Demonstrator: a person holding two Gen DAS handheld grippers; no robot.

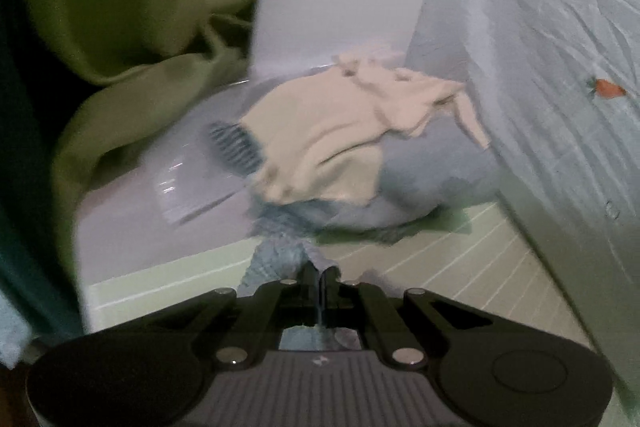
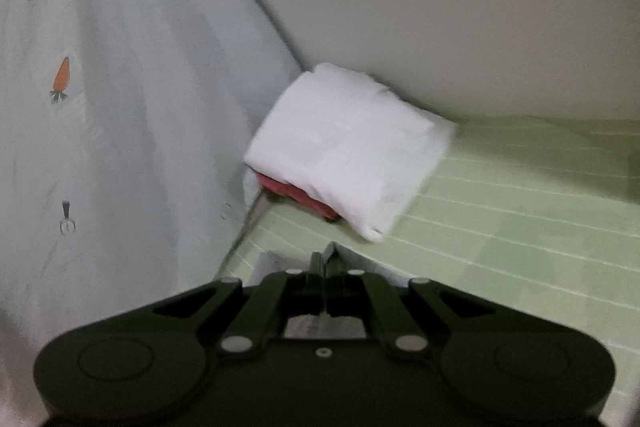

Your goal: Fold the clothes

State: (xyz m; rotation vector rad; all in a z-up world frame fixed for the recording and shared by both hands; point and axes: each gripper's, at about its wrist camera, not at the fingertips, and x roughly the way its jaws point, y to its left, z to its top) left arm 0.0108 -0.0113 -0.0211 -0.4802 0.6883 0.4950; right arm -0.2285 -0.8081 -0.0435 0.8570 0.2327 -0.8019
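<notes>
Pale-blue carrot-print garment (image 2: 120,107) pinched at its edge by both left gripper (image 1: 320,273) and right gripper (image 2: 324,261); keep tension even, lay it flat on the bed (image 2: 520,207).

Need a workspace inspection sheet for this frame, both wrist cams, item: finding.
Surface: green striped sheet, flat where visible.
Job's things: blue checked cloth pinched in the left tool; pale cloth edge at the right tool, hard to identify; folded white garment lying on a red item; cream garment crumpled on a white basket.
Clutter: green fabric draped beside the basket.
Grippers: both tools shut on cloth.
Cables: nothing seen.
Surroundings: carrot-print fabric hanging beside the folded stack; plain wall behind. Both views blurred.
</notes>
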